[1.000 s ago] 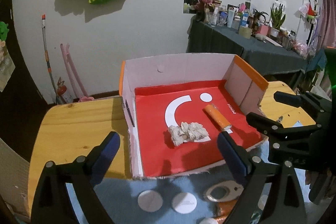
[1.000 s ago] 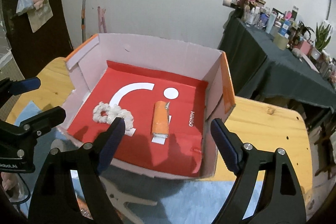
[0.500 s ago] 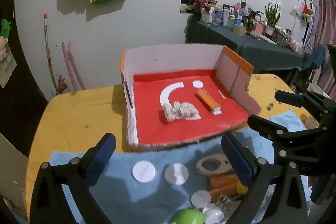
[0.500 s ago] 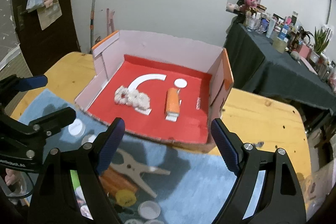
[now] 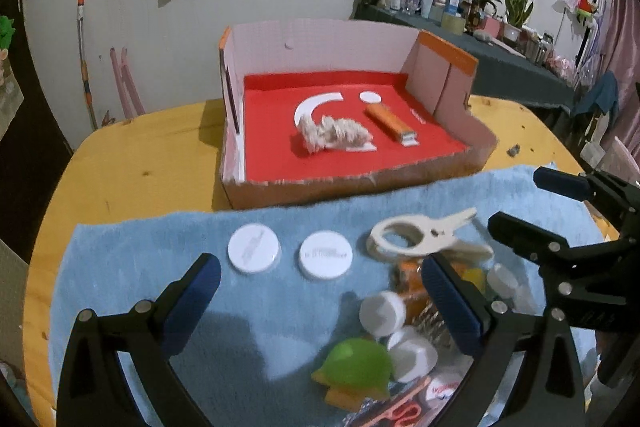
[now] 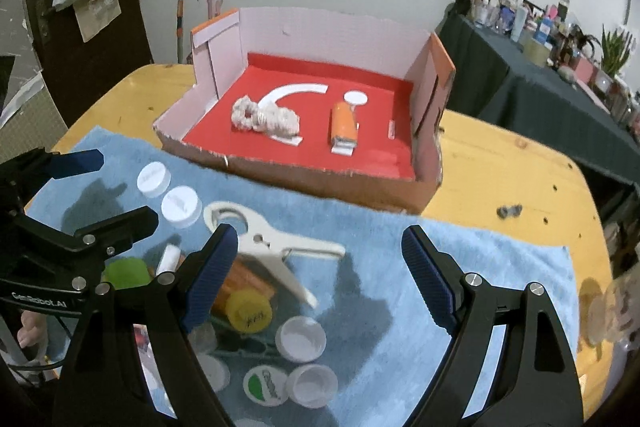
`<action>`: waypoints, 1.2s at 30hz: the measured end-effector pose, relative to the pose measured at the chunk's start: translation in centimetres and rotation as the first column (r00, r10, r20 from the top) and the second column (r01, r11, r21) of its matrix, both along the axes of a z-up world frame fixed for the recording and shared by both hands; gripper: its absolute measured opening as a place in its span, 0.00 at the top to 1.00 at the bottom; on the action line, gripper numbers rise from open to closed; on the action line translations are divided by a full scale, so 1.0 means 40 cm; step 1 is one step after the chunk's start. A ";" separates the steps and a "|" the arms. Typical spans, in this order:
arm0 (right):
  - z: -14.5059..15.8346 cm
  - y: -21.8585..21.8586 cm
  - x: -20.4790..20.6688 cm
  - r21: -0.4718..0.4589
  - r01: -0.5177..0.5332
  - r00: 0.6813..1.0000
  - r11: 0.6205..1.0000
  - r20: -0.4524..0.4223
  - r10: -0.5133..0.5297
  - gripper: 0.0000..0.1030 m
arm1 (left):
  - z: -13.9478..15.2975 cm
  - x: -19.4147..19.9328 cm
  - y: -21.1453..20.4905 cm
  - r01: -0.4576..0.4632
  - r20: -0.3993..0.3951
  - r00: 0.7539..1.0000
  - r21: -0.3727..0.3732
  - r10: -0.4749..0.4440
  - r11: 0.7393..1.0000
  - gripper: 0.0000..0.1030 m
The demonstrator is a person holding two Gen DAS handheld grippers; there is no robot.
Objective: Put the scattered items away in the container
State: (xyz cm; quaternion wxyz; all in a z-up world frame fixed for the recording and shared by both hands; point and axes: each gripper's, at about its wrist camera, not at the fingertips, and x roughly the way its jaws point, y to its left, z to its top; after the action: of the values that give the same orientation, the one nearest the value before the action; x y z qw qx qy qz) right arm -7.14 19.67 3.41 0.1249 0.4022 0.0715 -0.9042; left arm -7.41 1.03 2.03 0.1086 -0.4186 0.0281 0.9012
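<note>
My left tongs (image 5: 320, 291) and right tongs (image 6: 320, 267) hang released, empty, over the blue towel (image 6: 400, 251). I'm between picks: white clamp (image 6: 272, 243) beneath my right tongs, cardboard box (image 6: 424, 183) just ahead.

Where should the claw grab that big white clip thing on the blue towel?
Probably the big white clip by its narrow middle, coming straight down with the right claw. It lies flat; the ring end and splayed handles look too wide.

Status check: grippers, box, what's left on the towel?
Left gripper and right gripper open, empty. Box holds scrunchie, orange stick. Caps, clip on towel; path unobstructed.
</note>
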 end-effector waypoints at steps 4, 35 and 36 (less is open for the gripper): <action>-0.013 0.003 0.008 0.003 -0.003 1.000 1.000 0.013 0.003 0.18 | -0.015 0.011 -0.011 -0.002 0.020 1.000 0.003 0.002 1.000 0.00; -0.105 0.064 0.095 -0.029 0.027 0.995 0.999 0.099 -0.024 0.18 | -0.113 0.094 -0.027 0.072 0.099 0.993 -0.015 -0.070 0.997 0.00; -0.108 0.069 0.095 -0.030 0.032 0.994 0.999 0.101 -0.029 0.18 | -0.115 0.094 -0.028 0.073 0.100 0.993 -0.015 -0.071 0.997 0.00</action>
State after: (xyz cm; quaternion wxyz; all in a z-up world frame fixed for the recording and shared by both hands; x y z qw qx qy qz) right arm -3.35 22.42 -0.92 0.1209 0.4463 0.0446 -0.8856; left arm -3.64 -0.07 -2.55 0.1383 -0.4625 0.0462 0.8746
